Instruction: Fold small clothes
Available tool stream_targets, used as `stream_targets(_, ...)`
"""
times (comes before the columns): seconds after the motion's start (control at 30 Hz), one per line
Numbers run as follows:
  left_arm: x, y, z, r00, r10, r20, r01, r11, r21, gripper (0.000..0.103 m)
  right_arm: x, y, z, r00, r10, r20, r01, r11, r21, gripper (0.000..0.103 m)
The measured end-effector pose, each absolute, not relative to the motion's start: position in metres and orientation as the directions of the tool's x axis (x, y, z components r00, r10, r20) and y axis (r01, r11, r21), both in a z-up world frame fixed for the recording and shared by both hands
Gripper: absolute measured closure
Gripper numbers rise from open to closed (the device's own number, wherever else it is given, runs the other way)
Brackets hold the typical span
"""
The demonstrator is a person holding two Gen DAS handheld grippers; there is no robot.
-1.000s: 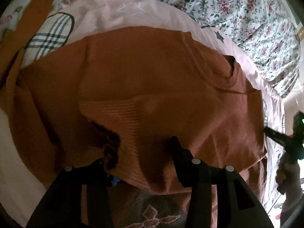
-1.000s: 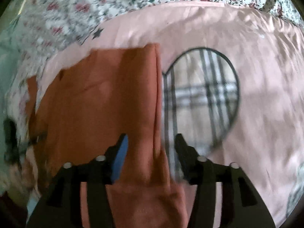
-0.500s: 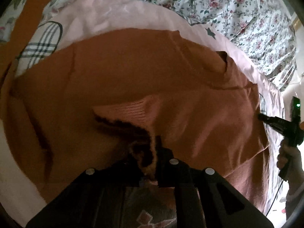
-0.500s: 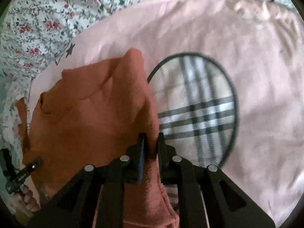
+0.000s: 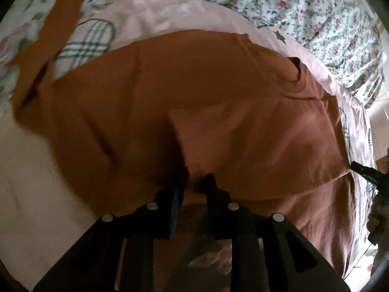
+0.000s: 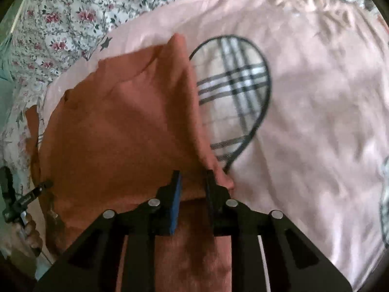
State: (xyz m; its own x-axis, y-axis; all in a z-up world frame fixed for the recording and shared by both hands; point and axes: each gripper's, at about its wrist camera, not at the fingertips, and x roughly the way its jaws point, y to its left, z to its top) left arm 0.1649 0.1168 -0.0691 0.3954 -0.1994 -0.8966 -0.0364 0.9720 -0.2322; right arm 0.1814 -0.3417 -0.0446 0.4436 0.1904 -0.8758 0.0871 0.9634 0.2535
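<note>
My left tongs [image 5: 193,185] stand narrowly parted with rust knit bunched between the fingers; they look to be holding a fold of the sweater [image 5: 194,80], though the contact itself is dark and blurred. My right tongs [image 6: 193,180] are likewise narrow, and the sweater's edge [image 6: 201,131] runs between the fingers, so they seem to grip it there.

The sweater lies spread on a pink blanket [image 6: 316,97], which lies over a floral bedsheet [image 5: 316,7]. Its neckline [image 5: 295,69] points up and to the right in the left view. One sleeve [image 5: 218,131] is folded across the body, its ribbed cuff lying near the middle. The other sleeve [image 5: 60,19] stretches out toward the upper left, over the blanket's plaid patch [image 5: 90,41].

In the right view the held edge rises in a ridge beside a round plaid patch [image 6: 233,97]. Each view catches the other tongs at its margin.
</note>
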Motion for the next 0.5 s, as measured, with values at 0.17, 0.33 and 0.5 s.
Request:
stream_targets(0.17, 0.155, 0.148, -0.034, 0.476, -0.162, -0.864, -0.095, 0.968, -0.234, 0.064, 0.163, -0.322, -0.031, 0.455, 0.275, -0.847, 0.022, 0.947, 0.320, 0.068)
stream_targets(0.33, 0.184, 0.191, -0.007, 0.541, -0.031, -0.840, -0.195, 0.968, -0.161, 0.029, 0.171, -0.269, -0.036, 0.422, 0.334, -0.843, -0.044, 0.936, 0.349, 0.066)
stream_targets(0.5, 0.241, 0.234, -0.005, 0.534, 0.125, -0.836, -0.285, 0.958, -0.039, 0.021, 0.170, -0.240, -0.039, 0.381, 0.377, -0.844, -0.095, 0.924, 0.370, 0.066)
